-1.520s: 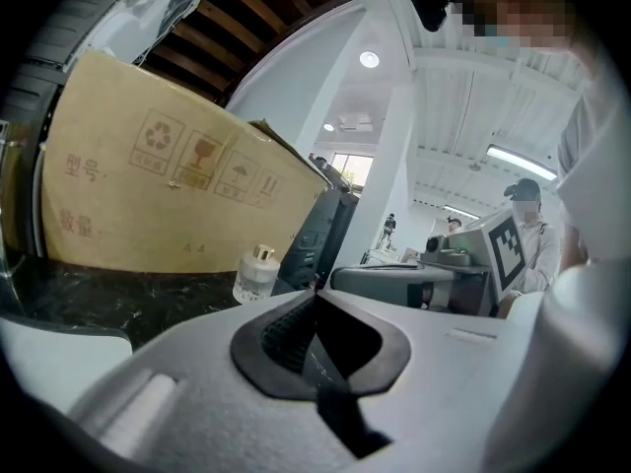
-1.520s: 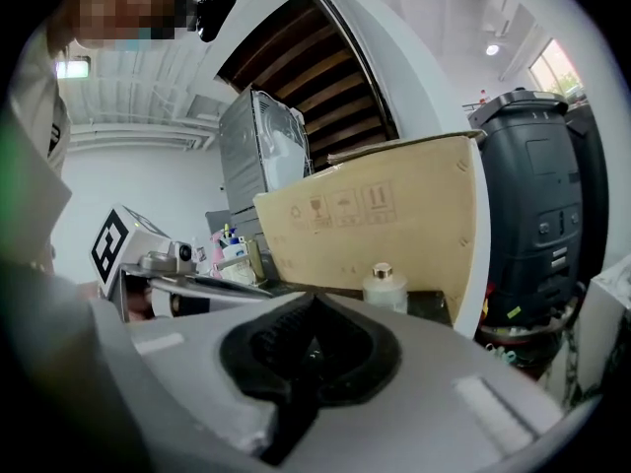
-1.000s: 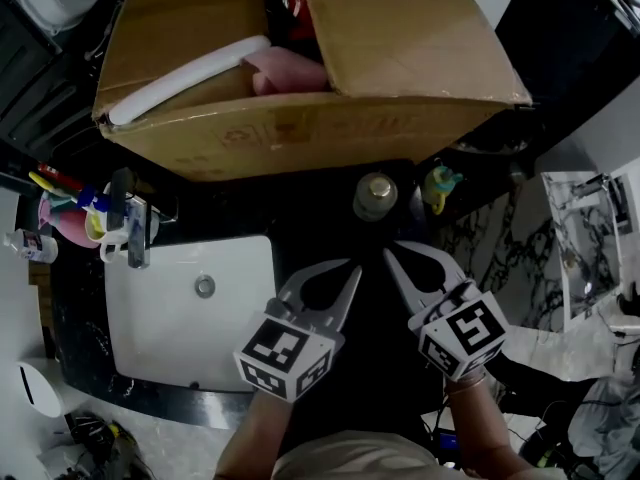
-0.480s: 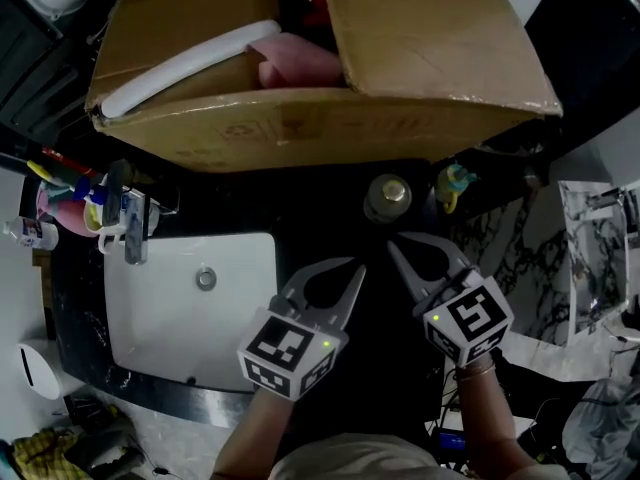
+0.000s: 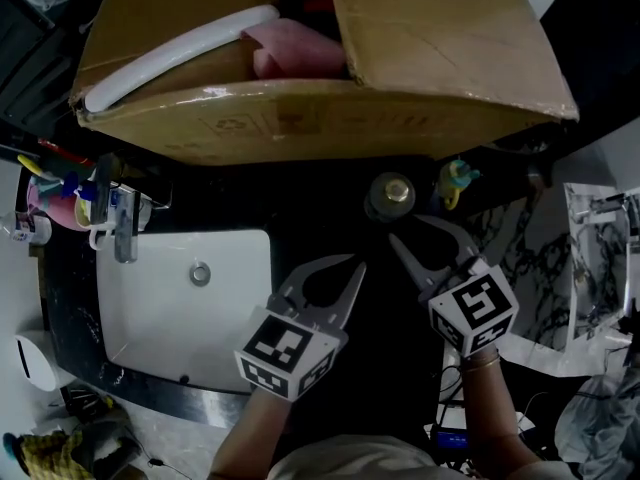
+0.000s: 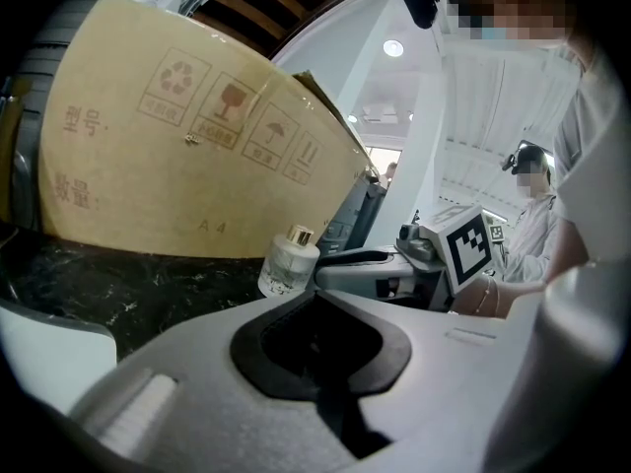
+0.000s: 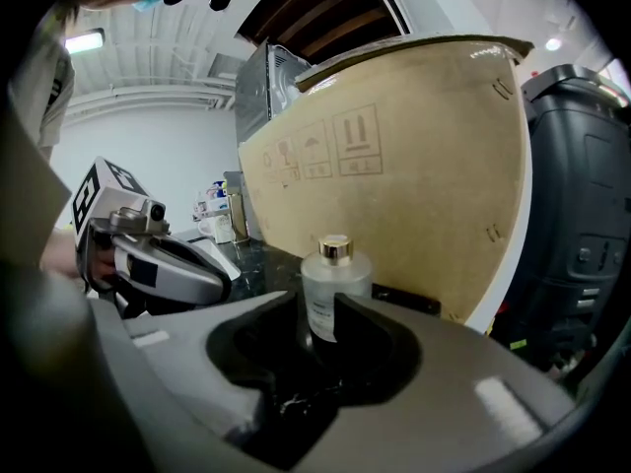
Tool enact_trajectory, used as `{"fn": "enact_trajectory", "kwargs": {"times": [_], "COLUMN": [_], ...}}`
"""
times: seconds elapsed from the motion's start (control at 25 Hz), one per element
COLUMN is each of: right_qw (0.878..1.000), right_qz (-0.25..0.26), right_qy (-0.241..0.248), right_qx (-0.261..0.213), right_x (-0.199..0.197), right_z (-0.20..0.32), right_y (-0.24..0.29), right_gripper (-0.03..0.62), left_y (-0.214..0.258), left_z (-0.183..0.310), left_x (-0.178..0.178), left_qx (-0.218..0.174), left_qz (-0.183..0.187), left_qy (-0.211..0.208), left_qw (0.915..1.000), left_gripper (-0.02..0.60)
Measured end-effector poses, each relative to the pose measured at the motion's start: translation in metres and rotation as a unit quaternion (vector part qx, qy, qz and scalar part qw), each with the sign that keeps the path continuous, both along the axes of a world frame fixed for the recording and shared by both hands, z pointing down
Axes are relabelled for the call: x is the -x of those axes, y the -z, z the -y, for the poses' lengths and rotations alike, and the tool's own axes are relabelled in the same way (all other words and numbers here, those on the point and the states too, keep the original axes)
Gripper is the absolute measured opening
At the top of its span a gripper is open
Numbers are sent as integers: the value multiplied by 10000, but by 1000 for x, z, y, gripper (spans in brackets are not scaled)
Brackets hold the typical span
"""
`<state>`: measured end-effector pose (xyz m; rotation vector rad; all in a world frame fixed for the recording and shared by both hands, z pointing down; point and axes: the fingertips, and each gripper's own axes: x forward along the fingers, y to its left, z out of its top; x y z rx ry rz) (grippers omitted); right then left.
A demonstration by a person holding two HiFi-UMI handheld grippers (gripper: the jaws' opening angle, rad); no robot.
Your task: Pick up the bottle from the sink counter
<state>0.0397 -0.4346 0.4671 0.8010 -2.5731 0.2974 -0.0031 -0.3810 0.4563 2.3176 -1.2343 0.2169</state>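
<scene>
**Head view.** Shows a small frosted-glass bottle with a gold cap (image 5: 391, 195) upright on the black marble tabletop (image 5: 320, 213). Places it just in front of a large brown cardboard box (image 5: 330, 118) and well right of the white rectangular sink basin (image 5: 160, 318). Sets the right claw (image 5: 406, 228) just short of the bottle, tips aimed at it, presumably to straddle the body. Sets the left claw (image 5: 353, 266) farther back beside it, away from the bottle.

**Left gripper view.** Confirms the left claw pressed together on nothing. Frames the bottle (image 6: 288, 261) ahead and to one side, untouched. Suggests a parked role that leaves the approach free.

**Right gripper view.** Lines up the bottle (image 7: 333, 289) in the gap between the two tips. Catches the right claw (image 7: 317, 308) opening, partly spread, with the pads off the glass. Probably calls for a wider spread before any advance. Leaves little room behind, so risks a push against the box or a topple.
</scene>
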Motion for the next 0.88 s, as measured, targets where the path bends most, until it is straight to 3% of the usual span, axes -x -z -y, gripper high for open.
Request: {"fn": "enact_trajectory", "kwargs": {"times": [0.36, 0.44, 0.68, 0.88], "right_qw": [9997, 9996, 9993, 9982], "right_qz": [-59, -101, -223, -377], "right_qy": [253, 238, 290, 436], "right_qx": [35, 111, 104, 191], "right_x": [5, 0, -1, 9], "right_z": [-1, 0, 10, 22], "right_y": [3, -4, -13, -24], "right_gripper": [146, 192, 214, 322], "left_y": [-3, -4, -3, -5], "left_z": [5, 5, 4, 4], "left_x": [5, 5, 4, 6], "left_qx": [40, 62, 70, 97], "left_qz": [-62, -88, -133, -108], "left_qy": [132, 164, 158, 200], "left_qw": [9999, 9998, 9998, 9997], "left_gripper": [6, 6, 6, 6]}}
